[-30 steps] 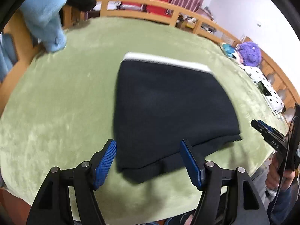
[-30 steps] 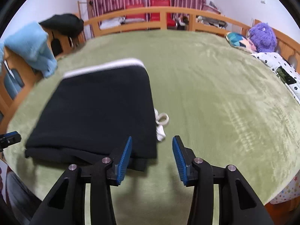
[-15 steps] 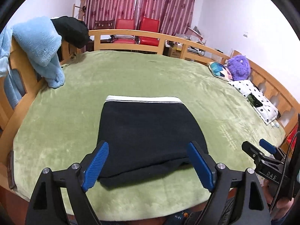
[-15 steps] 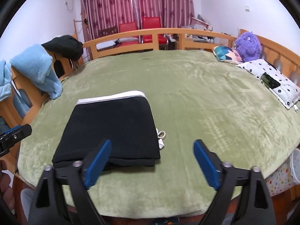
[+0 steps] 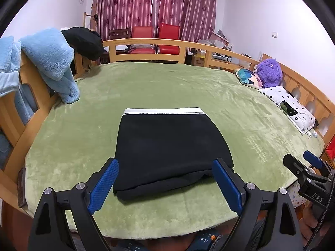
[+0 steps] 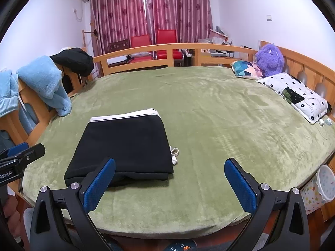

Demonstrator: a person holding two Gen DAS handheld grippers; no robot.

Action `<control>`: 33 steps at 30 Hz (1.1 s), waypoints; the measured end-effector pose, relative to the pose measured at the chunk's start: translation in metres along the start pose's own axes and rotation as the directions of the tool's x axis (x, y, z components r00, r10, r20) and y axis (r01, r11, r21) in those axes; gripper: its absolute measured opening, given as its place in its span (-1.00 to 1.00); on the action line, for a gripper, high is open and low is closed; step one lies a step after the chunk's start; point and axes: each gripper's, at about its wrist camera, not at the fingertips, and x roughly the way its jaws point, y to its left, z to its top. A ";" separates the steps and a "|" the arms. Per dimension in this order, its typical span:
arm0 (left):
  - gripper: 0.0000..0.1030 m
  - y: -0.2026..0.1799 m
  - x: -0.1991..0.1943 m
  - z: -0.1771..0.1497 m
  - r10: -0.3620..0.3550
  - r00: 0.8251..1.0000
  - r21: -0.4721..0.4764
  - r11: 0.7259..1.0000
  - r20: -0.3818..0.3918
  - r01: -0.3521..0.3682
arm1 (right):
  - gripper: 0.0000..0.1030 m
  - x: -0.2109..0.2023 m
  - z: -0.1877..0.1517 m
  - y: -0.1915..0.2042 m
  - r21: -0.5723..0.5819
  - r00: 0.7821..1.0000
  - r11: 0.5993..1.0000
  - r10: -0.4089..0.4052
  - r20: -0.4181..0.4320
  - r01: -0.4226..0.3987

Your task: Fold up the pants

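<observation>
The black pants (image 5: 167,142) lie folded into a neat rectangle on the green blanket (image 5: 188,83), white waistband (image 5: 163,111) at the far edge. In the right wrist view the pants (image 6: 125,142) sit left of centre, and a white drawstring (image 6: 174,154) pokes out at their right side. My left gripper (image 5: 165,163) hovers above the near edge of the pants. Its jaws are opening, with nothing between them. My right gripper (image 6: 169,161) hangs over the blanket beside the pants' near right corner. Its jaws are also opening, with nothing between them.
A wooden rail (image 5: 146,44) rings the bed. Blue towels (image 5: 48,62) and a black garment (image 5: 83,41) hang on its left side. A purple plush (image 6: 270,59) and pillows (image 6: 293,92) lie far right. Red chairs (image 6: 155,44) stand behind. A white bucket (image 6: 325,184) sits below the bed's right edge.
Both grippers have drawn back and up from the near edge of the pants and their jaws have spread much wider. The pants stay flat on the blanket.
</observation>
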 end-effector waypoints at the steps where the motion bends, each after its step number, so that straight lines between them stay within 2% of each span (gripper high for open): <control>1: 0.77 0.000 -0.001 0.000 0.002 1.000 -0.001 1.000 0.001 -0.002 | 0.98 0.000 0.000 0.000 -0.004 1.000 1.000 0.003 0.004 -0.003; 33: 0.77 0.008 -0.010 0.001 0.009 1.000 -0.017 1.000 0.005 -0.009 | 0.98 -0.010 0.001 0.007 -0.007 1.000 1.000 -0.005 0.012 0.005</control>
